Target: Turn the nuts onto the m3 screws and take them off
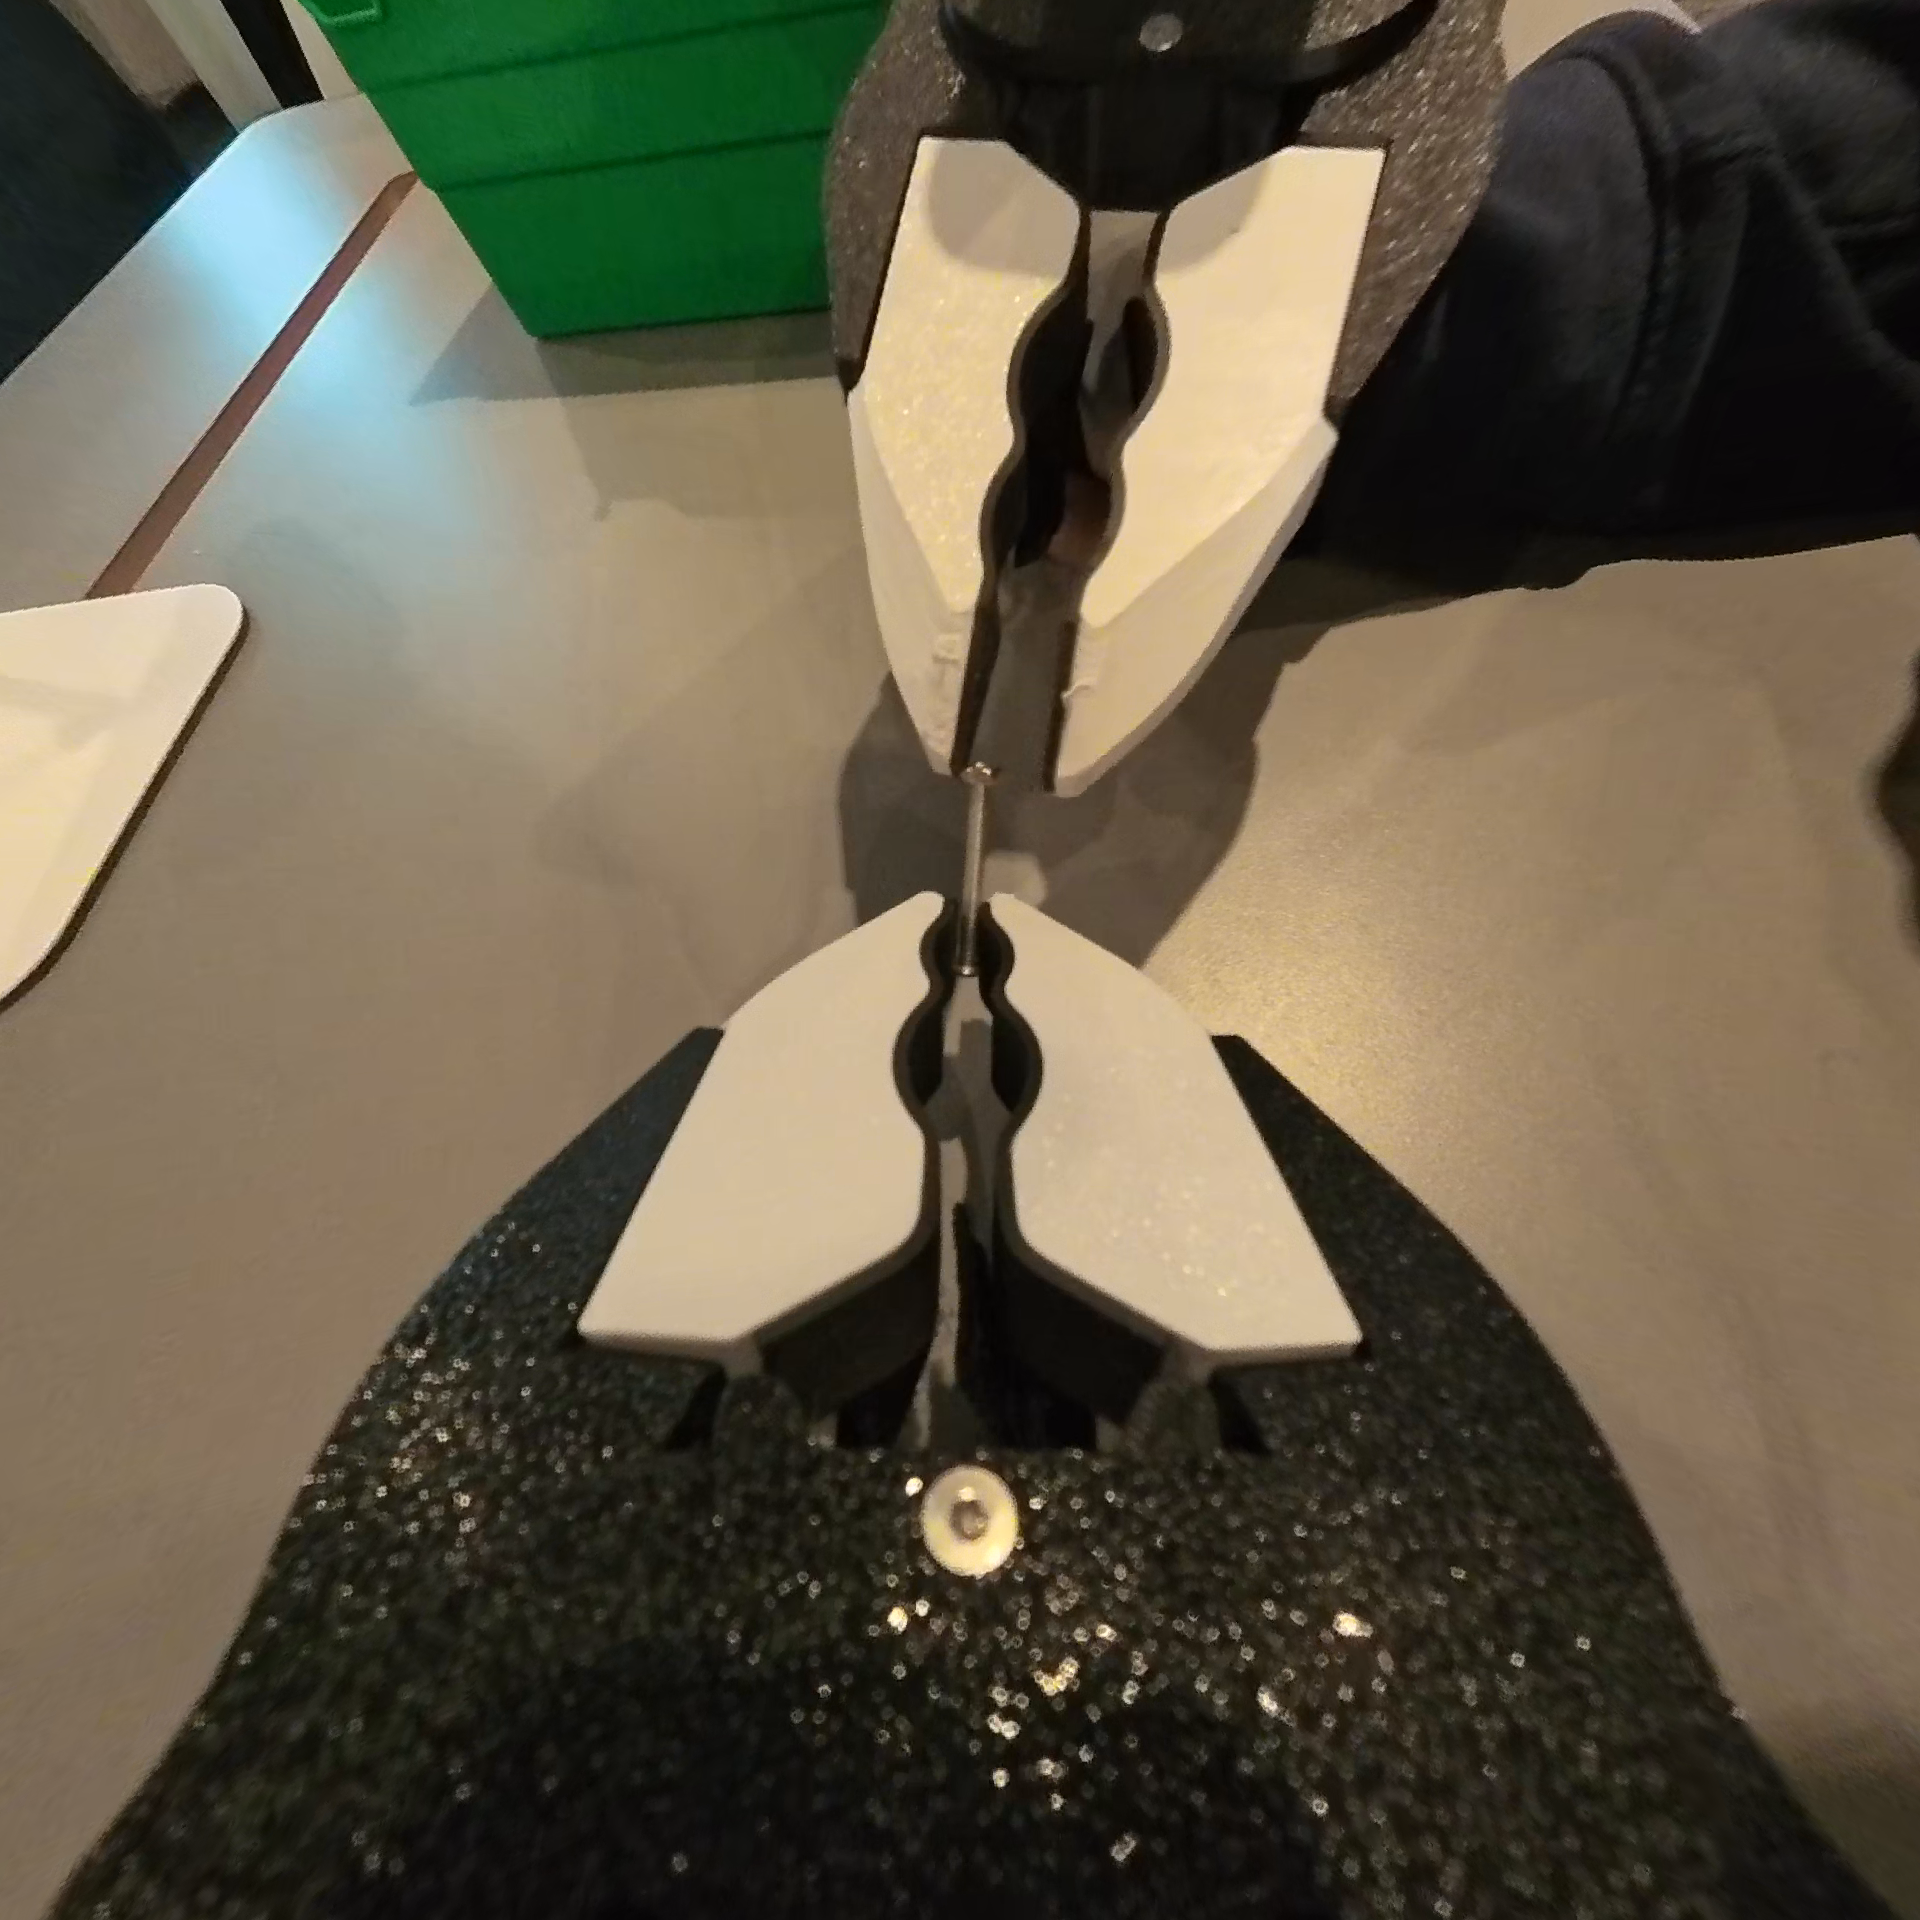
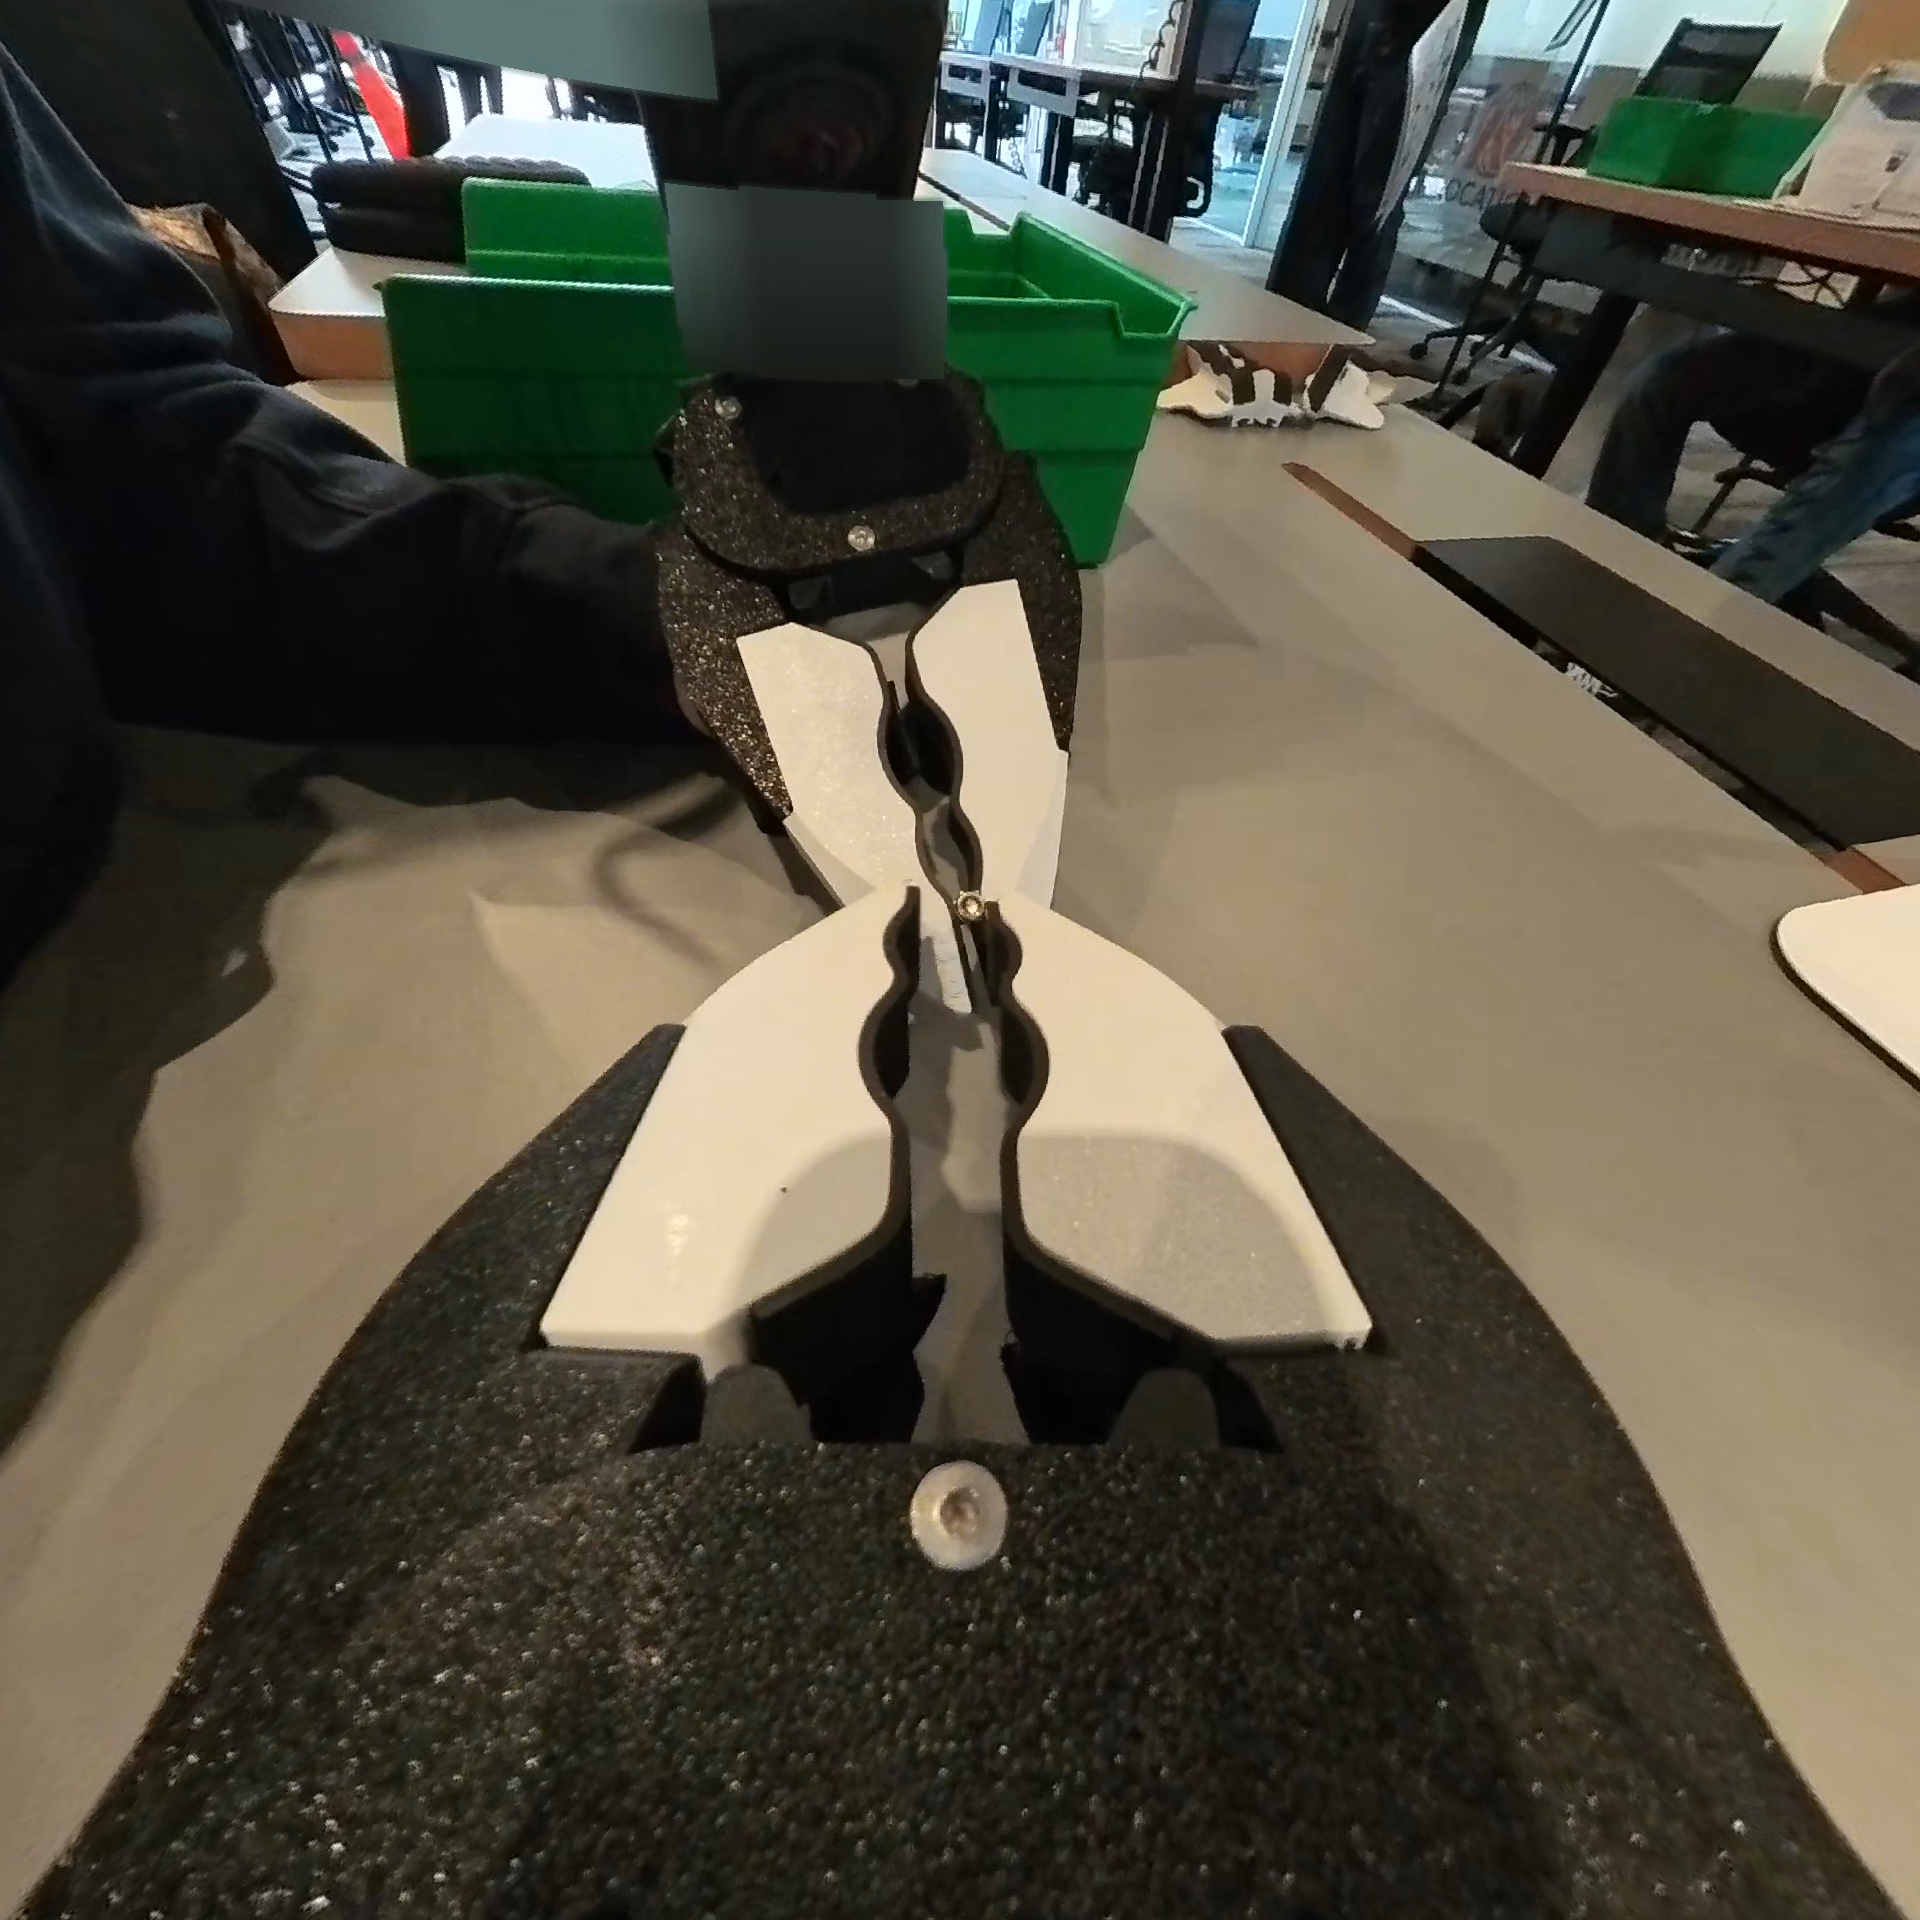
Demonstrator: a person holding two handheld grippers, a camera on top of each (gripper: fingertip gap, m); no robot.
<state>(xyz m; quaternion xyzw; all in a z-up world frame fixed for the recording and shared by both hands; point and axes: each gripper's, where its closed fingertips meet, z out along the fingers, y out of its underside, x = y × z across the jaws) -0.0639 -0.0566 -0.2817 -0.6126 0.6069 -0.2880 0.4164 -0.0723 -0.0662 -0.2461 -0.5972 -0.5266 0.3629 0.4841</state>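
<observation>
1. Jaws of the left gripper (image 1: 966, 930) are drawn nearly together, and a thin silver screw (image 1: 975, 862) is pinched between their dark pads; the shaft projects forward out of the tips, clear of the table (image 1: 1455, 935).
2. Jaws of the right gripper (image 2: 961, 914) stand apart. In the left wrist view, the far end of the screw, where a small silver nut (image 1: 979, 771) is seen, lies at the tip of one right finger (image 1: 940, 727), with a clear gap to the other finger.
3. In the right wrist view the nut (image 2: 972, 906) is seen end-on at the tip of one finger (image 2: 1049, 997); the opposite pad (image 2: 902, 956) is well apart from it. Whether the near pad touches the nut cannot be told.
4. The two grippers are held tip to tip above the grey table, each by a person's dark sleeve (image 1: 1662, 312).
5. A green bin (image 2: 1081, 416) stands on the table behind the grippers.
6. A white tray (image 1: 94, 748) lies near the table edge, well apart from the screw.
7. A black mat (image 2: 1662, 665) lies on the table, and a second green bin (image 2: 1694, 135) rests on a far desk.
8. Writing: papers and a printed sign are present in the background of the right wrist view, too small and blurred to be read. No brand mark is visible on the grippers, bins or tray.
</observation>
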